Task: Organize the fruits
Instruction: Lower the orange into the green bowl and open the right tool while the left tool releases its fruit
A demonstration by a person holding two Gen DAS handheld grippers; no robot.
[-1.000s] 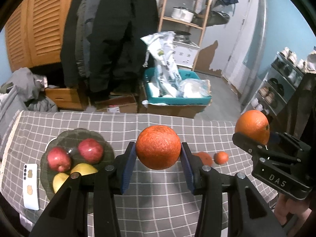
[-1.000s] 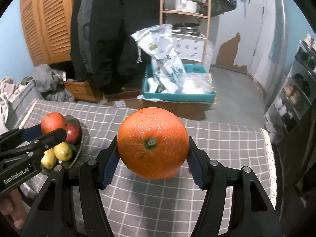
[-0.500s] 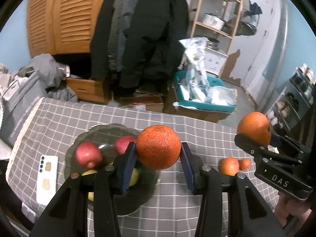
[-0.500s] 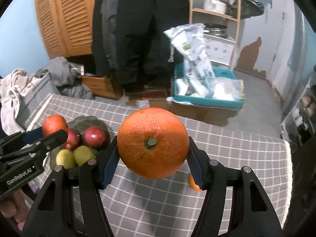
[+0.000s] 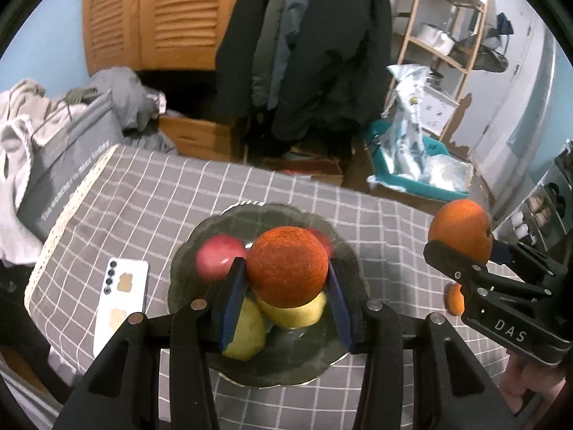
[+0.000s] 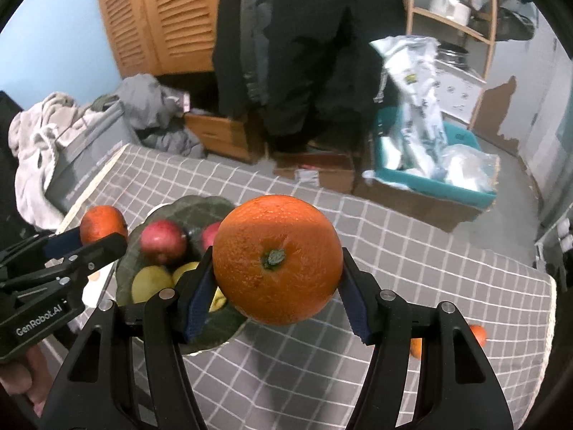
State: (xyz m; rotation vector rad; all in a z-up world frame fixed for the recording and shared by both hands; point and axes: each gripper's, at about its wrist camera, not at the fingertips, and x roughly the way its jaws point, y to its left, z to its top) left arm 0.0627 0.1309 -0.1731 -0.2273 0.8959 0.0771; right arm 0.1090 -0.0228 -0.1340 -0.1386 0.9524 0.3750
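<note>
Oranges fill both tools: the left gripper clamps a dark, rough-skinned round orange between its blue pads, held in the air directly above the dark green scalloped glass plate, where two red apples and two yellow pears lie. Off to its right, beside the plate and over the grey checked tablecloth, the right gripper pinches a larger, brighter smooth orange, stem end facing the camera. Two small tangerines sit on the cloth further right, and a white phone lies left of the plate.
</note>
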